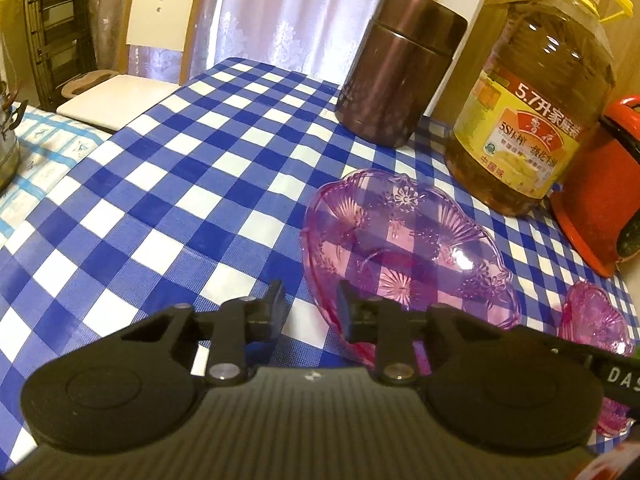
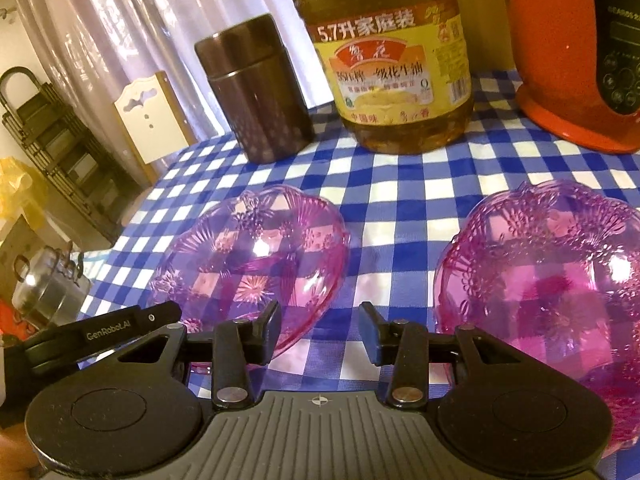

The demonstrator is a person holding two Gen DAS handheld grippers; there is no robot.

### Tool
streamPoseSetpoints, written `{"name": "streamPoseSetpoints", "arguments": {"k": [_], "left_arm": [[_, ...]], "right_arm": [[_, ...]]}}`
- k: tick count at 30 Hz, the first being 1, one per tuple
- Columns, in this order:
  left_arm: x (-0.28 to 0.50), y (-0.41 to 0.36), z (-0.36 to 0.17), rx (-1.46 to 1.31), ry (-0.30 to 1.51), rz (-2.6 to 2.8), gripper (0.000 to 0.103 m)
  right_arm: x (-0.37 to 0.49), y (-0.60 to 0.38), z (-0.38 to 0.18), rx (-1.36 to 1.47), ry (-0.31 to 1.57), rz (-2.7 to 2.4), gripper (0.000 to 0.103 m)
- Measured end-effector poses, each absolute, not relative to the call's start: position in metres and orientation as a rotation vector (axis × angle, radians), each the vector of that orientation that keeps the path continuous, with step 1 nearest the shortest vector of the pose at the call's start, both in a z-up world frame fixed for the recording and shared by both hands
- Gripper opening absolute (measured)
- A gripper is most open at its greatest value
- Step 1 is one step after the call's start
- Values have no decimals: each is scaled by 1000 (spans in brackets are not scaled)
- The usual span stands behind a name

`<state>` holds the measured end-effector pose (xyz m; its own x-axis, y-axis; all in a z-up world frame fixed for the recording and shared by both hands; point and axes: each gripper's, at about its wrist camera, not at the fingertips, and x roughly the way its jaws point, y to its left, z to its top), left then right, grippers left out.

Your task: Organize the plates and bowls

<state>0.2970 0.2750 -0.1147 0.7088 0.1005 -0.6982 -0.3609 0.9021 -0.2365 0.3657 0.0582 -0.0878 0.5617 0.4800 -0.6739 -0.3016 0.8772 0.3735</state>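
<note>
Blue-and-white checked tablecloth (image 1: 200, 184) covers the table, sheer curtain (image 1: 288, 12) behind, white chair (image 1: 160, 20) at the far edge.

Left gripper (image 1: 310, 307): jaws partly apart, gap between them. Its right finger (image 1: 347, 312) overlaps the near rim of the pink plastic bowl (image 1: 404, 248); cannot tell if it touches or grips the rim. Left finger sits over bare cloth. Nothing clearly pinched.

Right gripper (image 2: 320, 330): jaws spread moderately, only checked cloth between them, holding nothing. It hangs over the gap between the two bowls. The pink plastic bowl (image 2: 256, 256) is just left of its left finger (image 2: 270, 330), the rim passing behind that finger. The second pink bowl (image 2: 556, 276) is to the right, its rim behind the right linkage. The left gripper's arm shows at the lower left of this view.

Landmark: oil bottle (image 2: 400, 68), big, yellow label, upright. Both bowls sit in front of it, apart from each other, one to each side. Brown canister (image 2: 256, 92) stands just left of the oil bottle. Orange-red cooker (image 2: 580, 60) stands right of it. All three line the back, clear of the bowls. A glass-lidded metal pot (image 2: 48, 284) sits far left, off the checked cloth. Dark rack (image 2: 48, 136) stands on the floor far left.
</note>
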Motion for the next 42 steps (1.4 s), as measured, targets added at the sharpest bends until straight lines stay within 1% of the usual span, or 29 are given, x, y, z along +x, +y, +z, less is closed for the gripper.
{"name": "streamPoseSetpoints", "arguments": {"k": [2, 13, 29, 31, 32, 33, 34, 36, 42], "left_arm": [[299, 273, -113, -353, 752, 253, 12], [285, 278, -106, -314, 826, 195, 12], [279, 278, -105, -297, 832, 193, 12], [279, 279, -105, -294, 832, 193, 12], [279, 279, -105, -294, 832, 192, 12], [279, 279, -105, -294, 832, 192, 12], [278, 279, -105, -293, 831, 192, 12], [278, 279, -105, -291, 831, 194, 12], [276, 276, -102, -280, 825, 190, 12]], "right_arm": [[365, 60, -91, 219, 865, 470, 43], [363, 56, -95, 239, 880, 472, 43], [358, 64, -103, 208, 913, 498, 42], [358, 64, -105, 209, 918, 502, 36], [358, 64, -105, 208, 921, 504, 29], [358, 64, -106, 210, 922, 508, 26], [358, 64, -106, 212, 922, 511, 24], [357, 65, -105, 213, 918, 520, 18], [356, 64, -102, 229, 918, 519, 17]]}}
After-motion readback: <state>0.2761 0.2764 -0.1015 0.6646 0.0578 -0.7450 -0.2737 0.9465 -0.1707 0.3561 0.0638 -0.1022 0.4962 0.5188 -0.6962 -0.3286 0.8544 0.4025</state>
